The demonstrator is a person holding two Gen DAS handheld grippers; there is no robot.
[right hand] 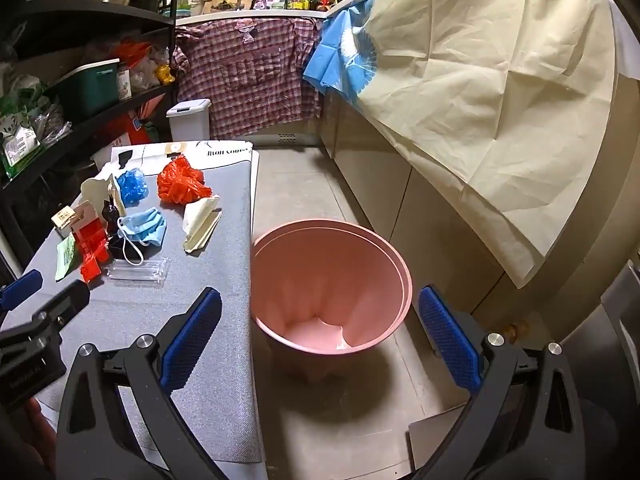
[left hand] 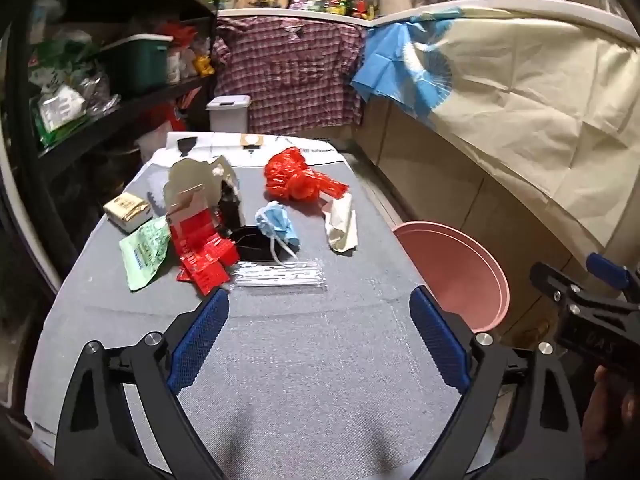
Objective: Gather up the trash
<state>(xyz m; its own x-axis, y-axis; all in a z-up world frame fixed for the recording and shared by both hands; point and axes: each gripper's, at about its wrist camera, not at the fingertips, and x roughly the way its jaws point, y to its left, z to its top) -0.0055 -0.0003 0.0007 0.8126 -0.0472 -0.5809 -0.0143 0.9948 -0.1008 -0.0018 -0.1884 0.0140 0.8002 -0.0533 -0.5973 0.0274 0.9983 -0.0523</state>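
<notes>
Left gripper (left hand: 318, 336): jaws wide, nothing between, hanging over near bare part of grey cloth-covered counter (left hand: 288, 380). Trash lies further off on counter: red crumpled plastic bag (left hand: 298, 176), blue face mask (left hand: 276, 224), clear flat plastic packet (left hand: 280, 274), red torn cardboard box (left hand: 200, 252), green wrapper (left hand: 144, 252), cream folded paper (left hand: 342, 224). Right gripper (right hand: 320, 340): jaws wide, empty, over pink round plastic bin (right hand: 332, 280) on floor right of counter (close, so trash drops easy). Nothing picked yet.

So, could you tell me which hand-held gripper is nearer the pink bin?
Right. The right hand-held gripper hovers just before the pink bin; the left hand-held gripper sits over the table, beside it.
</notes>
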